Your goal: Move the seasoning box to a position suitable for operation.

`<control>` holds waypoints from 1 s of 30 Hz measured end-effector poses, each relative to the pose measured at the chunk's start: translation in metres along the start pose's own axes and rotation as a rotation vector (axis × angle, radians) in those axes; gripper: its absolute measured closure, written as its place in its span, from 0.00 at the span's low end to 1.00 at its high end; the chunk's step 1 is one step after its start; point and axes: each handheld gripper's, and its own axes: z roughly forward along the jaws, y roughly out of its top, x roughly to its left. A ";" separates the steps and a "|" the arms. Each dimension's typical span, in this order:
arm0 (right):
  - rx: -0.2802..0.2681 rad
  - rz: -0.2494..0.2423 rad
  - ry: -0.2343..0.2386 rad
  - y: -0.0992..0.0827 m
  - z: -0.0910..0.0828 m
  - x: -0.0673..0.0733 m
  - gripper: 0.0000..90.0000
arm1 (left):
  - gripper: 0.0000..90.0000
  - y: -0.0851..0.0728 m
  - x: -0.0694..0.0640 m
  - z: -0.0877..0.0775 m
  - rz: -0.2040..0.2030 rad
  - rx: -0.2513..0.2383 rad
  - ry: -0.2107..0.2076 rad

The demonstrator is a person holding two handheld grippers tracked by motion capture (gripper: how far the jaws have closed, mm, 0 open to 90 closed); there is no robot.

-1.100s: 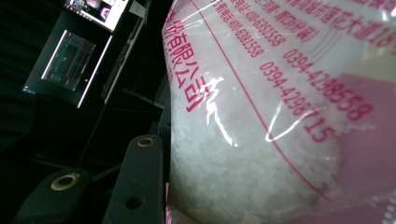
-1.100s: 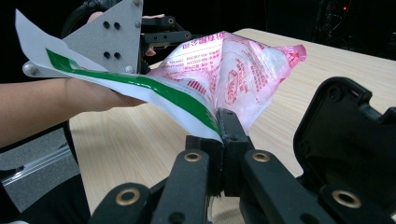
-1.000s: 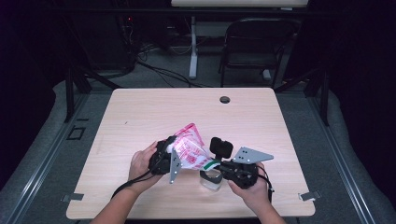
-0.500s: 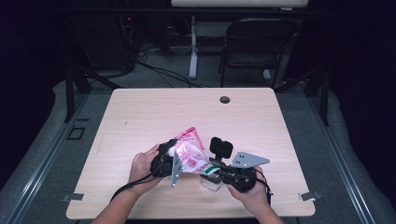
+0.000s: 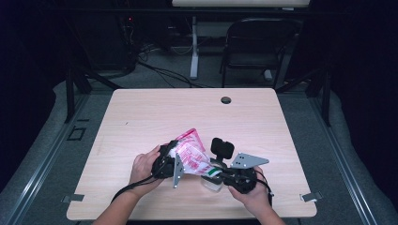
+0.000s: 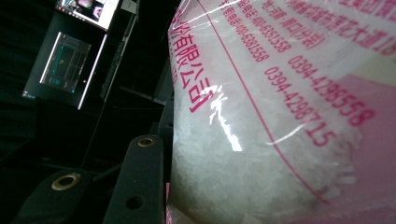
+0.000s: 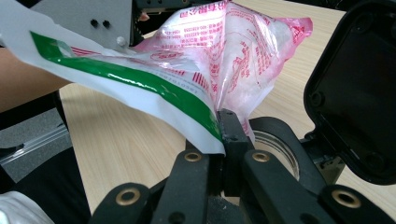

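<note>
Right gripper view puts my right gripper (image 7: 223, 140) nearest: its jaws are fully closed, pinching the green-striped edge of the plastic bag (image 7: 219, 51), and a clear jar (image 7: 275, 144) sits just behind them under the bag. From the high view, both forearms come in low over the near edge of the table (image 5: 141, 112). The right hand (image 5: 248, 187) lies just right of the bag, the left hand (image 5: 145, 166) just left of it. My left gripper (image 5: 170, 161) clamps the bag's bulging side, jaws about half open around it. The bag is clear with pink print, packed with white grains, tilted with its far corner raised. Beyond the bag, a dark grommet (image 5: 226, 100) sits near the far edge.
</note>
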 end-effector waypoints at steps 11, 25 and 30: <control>0.018 0.058 0.020 -0.002 0.002 -0.009 1.00 | 0.73 0.003 0.001 -0.001 0.006 0.004 0.009; 0.074 0.011 -0.030 -0.005 0.007 -0.011 1.00 | 0.73 0.007 0.001 -0.004 0.008 -0.010 0.017; 0.084 0.005 -0.033 -0.005 0.008 -0.010 1.00 | 0.73 0.008 0.001 -0.005 0.009 -0.012 0.021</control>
